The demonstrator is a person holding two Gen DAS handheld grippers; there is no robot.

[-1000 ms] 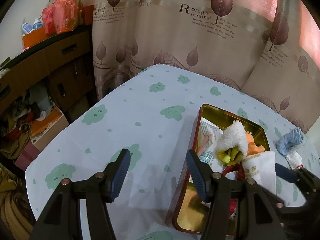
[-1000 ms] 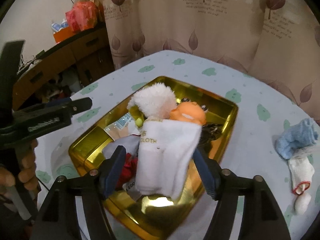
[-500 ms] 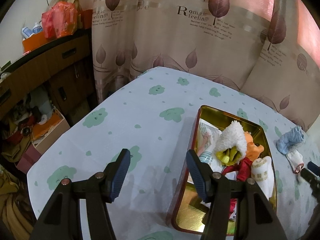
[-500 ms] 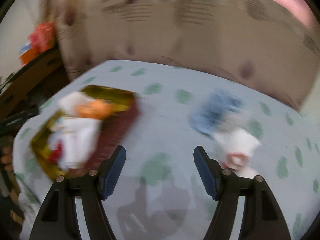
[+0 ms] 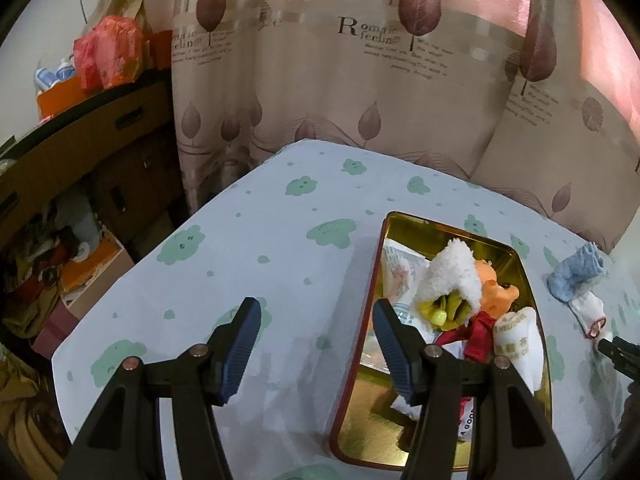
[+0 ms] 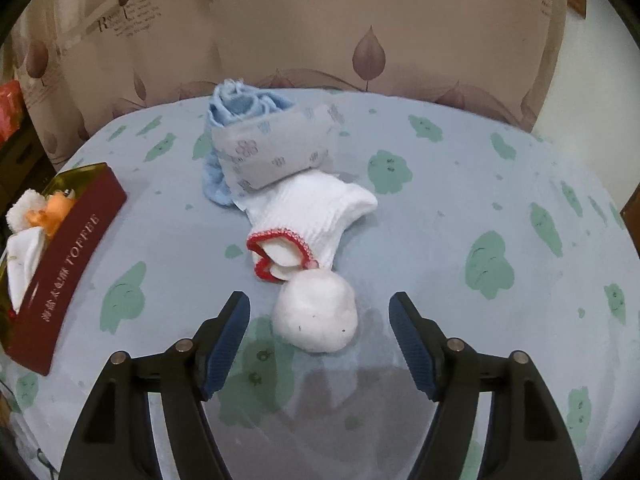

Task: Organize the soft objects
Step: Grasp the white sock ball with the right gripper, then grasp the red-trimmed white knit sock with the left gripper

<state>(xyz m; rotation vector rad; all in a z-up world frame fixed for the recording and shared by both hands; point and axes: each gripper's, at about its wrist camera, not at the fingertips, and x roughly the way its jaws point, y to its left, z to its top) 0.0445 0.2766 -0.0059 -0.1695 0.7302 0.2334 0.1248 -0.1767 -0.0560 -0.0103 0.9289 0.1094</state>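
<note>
My right gripper (image 6: 320, 320) is open and low over the table, its jaws on either side of a round white soft ball (image 6: 316, 316) without touching it. Just beyond lies a white sock with a red cuff (image 6: 316, 216), then a flower-print packet (image 6: 276, 148) on top of a blue sock (image 6: 240, 100). My left gripper (image 5: 316, 332) is open and empty, at the left wall of the gold tin (image 5: 456, 234). The tin holds a fluffy white piece (image 5: 452, 276), an orange toy (image 5: 494, 292) and a white cloth (image 5: 520, 344). The blue sock (image 5: 576, 276) also shows beside the tin.
The tin's red wall (image 6: 68, 256) reads TOFFEE and stands left of the right gripper. A leaf-print curtain (image 5: 360, 80) hangs behind the table. Left of the table are a wooden cabinet (image 5: 80, 152) and boxes on the floor (image 5: 80, 272).
My right gripper has swung from above the tin over to the socks on the right and dipped a little. The left gripper has stayed where it was.
</note>
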